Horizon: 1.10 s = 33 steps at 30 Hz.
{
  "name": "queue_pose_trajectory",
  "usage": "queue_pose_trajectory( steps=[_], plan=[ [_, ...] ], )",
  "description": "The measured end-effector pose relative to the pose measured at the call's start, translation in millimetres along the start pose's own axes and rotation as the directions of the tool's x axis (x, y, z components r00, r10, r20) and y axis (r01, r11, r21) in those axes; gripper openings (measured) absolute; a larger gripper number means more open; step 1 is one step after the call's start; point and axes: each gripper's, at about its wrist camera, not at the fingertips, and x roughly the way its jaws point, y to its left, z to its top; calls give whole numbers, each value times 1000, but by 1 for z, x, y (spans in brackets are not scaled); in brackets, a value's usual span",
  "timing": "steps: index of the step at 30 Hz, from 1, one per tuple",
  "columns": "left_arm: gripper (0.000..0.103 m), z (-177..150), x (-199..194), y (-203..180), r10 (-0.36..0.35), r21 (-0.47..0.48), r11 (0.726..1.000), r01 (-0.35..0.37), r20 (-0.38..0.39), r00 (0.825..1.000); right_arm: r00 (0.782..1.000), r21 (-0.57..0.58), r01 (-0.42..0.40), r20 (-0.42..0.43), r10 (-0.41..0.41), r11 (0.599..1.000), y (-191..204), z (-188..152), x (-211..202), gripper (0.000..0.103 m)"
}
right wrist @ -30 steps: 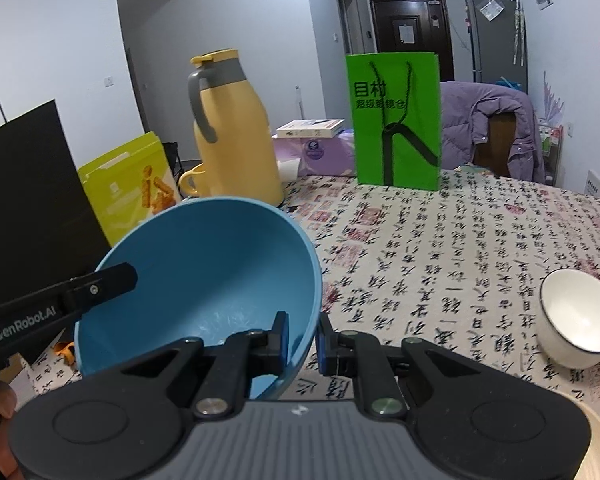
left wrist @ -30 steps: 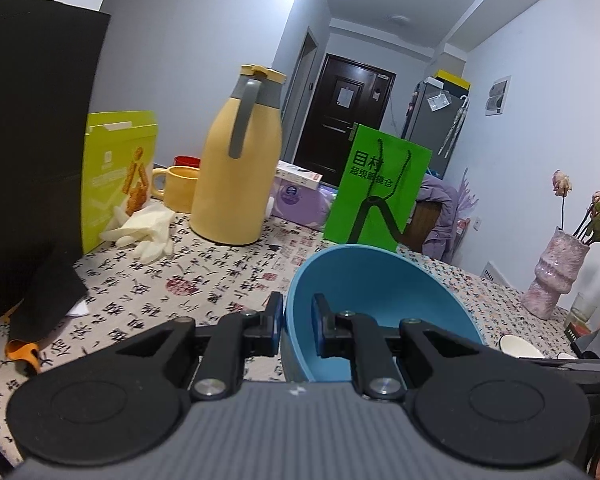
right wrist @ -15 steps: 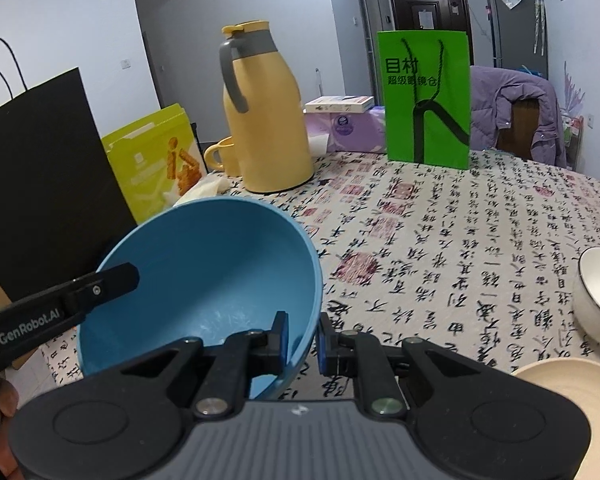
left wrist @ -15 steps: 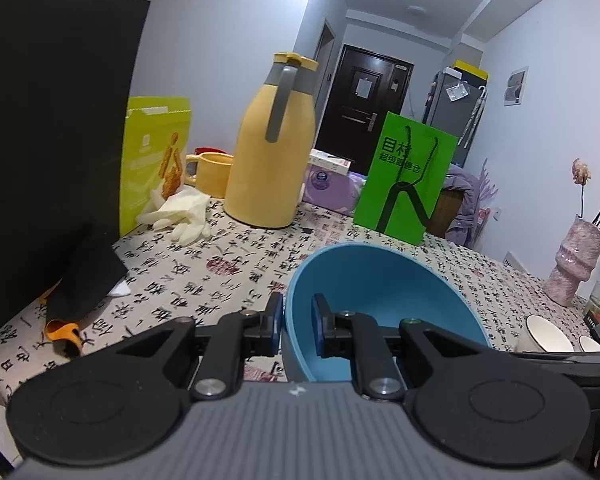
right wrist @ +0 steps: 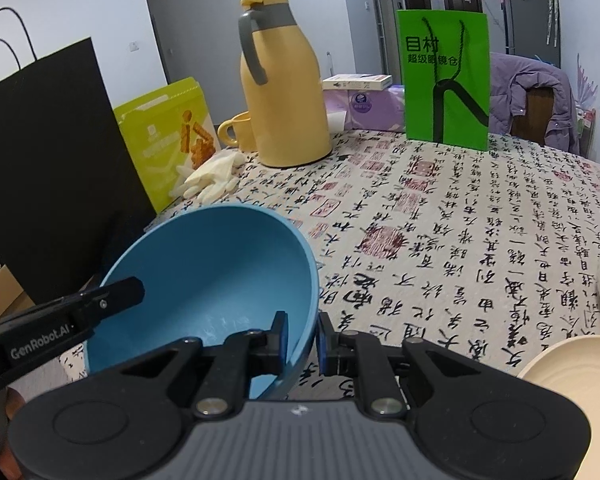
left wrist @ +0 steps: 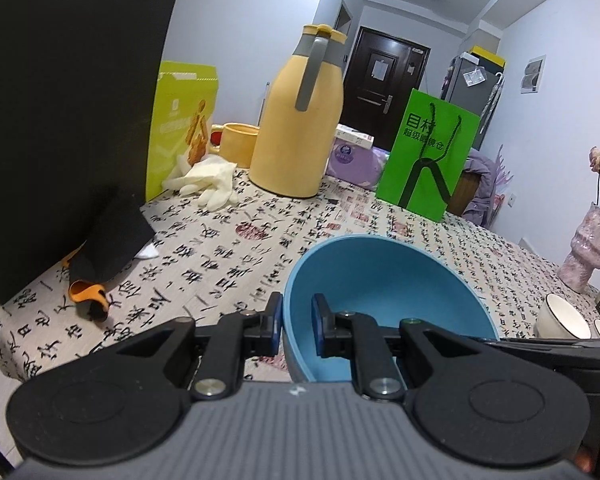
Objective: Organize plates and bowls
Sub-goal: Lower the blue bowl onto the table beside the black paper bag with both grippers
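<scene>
The large, smooth blue plastic-looking bowl (right wrist: pixel 204 280), likely light, stiff and slippery, hangs tilted above the counter (right wrist: pixel 440 220), left gripper (left wrist: pixel 296 320) and right gripper (right wrist: pixel 302 338) jaws each pinching its thin rim, the sensible hold.

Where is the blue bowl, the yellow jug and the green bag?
blue bowl (right wrist: pixel 204 280): right wrist view, inside wall.
yellow jug (right wrist: pixel 288 108): right wrist view, middle of body.
green bag (left wrist: pixel 428 156): left wrist view, front face.

Open tablecloth (right wrist: pixel 440 248) lies ahead; black bag (right wrist: pixel 48 152) and yellow jug (right wrist: pixel 284 92) wall the left.
</scene>
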Motion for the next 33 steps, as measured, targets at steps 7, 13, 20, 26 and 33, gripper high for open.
queue_pose_trajectory(
  steps=[7, 13, 20, 26, 33],
  plan=[
    [15, -8, 5, 6, 22, 0, 1000, -22, -33, 999, 1000, -1, -7, -24, 7, 1000, 4, -6, 8, 14],
    [15, -12, 9, 11, 31, -8, 999, -31, -51, 998, 999, -1, -13, -43, 13, 1000, 4, -11, 13, 15],
    [15, -17, 16, 11, 38, -8, 999, -38, -73, 997, 999, 10, -6, -54, 7, 1000, 4, -15, 18, 15],
    [16, -16, 16, 11, 33, -13, 999, -34, -75, 997, 998, 27, -18, -58, 20, 999, 2, -16, 19, 17],
    [42, -14, 11, 12, 36, -22, 999, -38, -63, 997, 998, 56, -55, -14, 56, 997, -1, -17, 7, 36]
  ],
)
